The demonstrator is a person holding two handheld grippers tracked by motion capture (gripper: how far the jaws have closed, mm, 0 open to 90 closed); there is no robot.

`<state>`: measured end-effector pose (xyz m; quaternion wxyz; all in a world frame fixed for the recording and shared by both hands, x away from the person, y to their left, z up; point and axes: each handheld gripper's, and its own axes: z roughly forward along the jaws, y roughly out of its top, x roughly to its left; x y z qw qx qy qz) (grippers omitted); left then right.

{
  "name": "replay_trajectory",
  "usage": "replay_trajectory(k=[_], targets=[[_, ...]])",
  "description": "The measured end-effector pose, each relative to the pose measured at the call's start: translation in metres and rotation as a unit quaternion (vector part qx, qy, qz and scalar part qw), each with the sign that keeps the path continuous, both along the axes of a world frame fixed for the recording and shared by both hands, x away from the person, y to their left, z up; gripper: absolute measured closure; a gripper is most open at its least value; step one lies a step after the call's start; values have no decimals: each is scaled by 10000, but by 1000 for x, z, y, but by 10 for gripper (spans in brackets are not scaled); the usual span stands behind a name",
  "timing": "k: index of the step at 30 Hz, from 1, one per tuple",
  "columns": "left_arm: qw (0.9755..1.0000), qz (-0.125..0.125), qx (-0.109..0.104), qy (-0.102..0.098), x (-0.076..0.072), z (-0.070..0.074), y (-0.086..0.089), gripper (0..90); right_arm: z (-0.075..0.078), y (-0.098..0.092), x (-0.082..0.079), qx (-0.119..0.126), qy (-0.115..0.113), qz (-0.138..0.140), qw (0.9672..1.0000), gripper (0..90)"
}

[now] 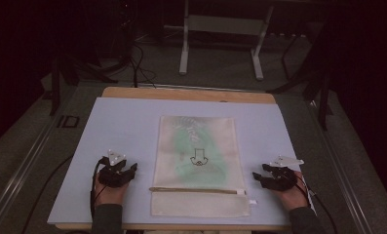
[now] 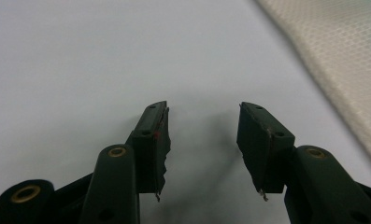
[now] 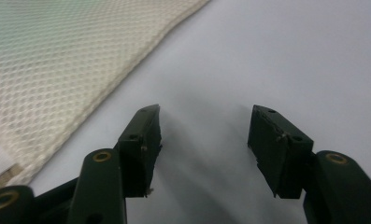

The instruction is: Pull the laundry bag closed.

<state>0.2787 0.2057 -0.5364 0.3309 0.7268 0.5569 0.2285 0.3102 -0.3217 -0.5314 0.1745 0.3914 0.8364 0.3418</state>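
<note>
High view, mesh pouch (image 1: 197,163) between left gripper (image 1: 128,171), right gripper (image 1: 259,178), both apparently empty

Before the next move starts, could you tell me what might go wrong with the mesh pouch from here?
The mesh pouch lies flat on the blue mat, so open jaws may slide over its edge or scrape the mat instead of catching fabric. The left gripper and right gripper rest apart from the pouch; pinching one side alone could drag it askew. The zipper pull looks small and could be missed.
</note>
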Motion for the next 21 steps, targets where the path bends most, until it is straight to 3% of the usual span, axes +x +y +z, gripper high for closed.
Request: replay_trajectory(k=[2, 5, 14, 18, 21], targets=[[10000, -61, -56, -42, 0, 1, 1, 538, 0, 1, 0, -39, -11, 53, 10000, 446], [9998, -185, 30, -80, 0, 3, 0, 557, 2, 4, -2, -128, -26, 180, 9998, 446], [9984, -536, 5, -169, 0, 5, -1, 587, 6, 7, -3, -118, 68, 372, 9992, 444], [9979, -629, -15, -135, 0, 4, -2, 582, 9, 12, -5, -68, 88, 518, 9986, 448], [9974, -713, 4, -112, 1, 3, -3, 581, 12, 17, -5, -180, 89, 627, 9978, 448]])
